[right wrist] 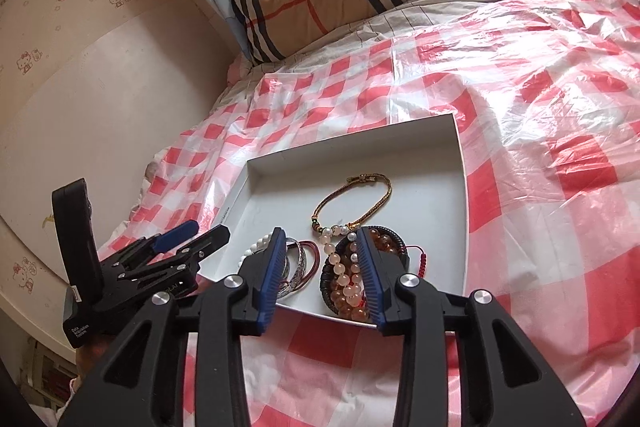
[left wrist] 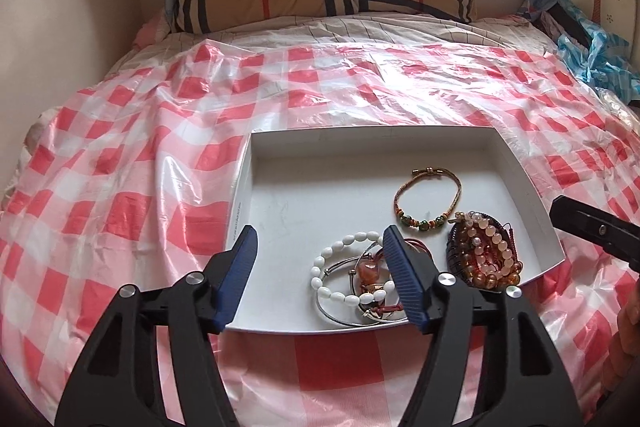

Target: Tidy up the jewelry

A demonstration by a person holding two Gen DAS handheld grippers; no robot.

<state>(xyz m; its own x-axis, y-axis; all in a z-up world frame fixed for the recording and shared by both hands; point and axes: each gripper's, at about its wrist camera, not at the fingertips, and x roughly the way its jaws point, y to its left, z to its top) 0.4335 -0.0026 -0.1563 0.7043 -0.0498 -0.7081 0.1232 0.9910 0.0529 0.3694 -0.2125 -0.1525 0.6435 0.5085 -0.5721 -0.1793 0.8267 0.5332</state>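
Jewelry lies heaped in the white tray (left wrist: 256,163) on the bed, lower centre of both views. Left tool (left wrist: 320,259) hangs with jaws apart over the white bead bracelet (left wrist: 340,267); right tool (right wrist: 322,267), jaws apart, frames the peach bead pile (right wrist: 348,283). This looks like the approach; next, each must settle onto one piece without snagging others.
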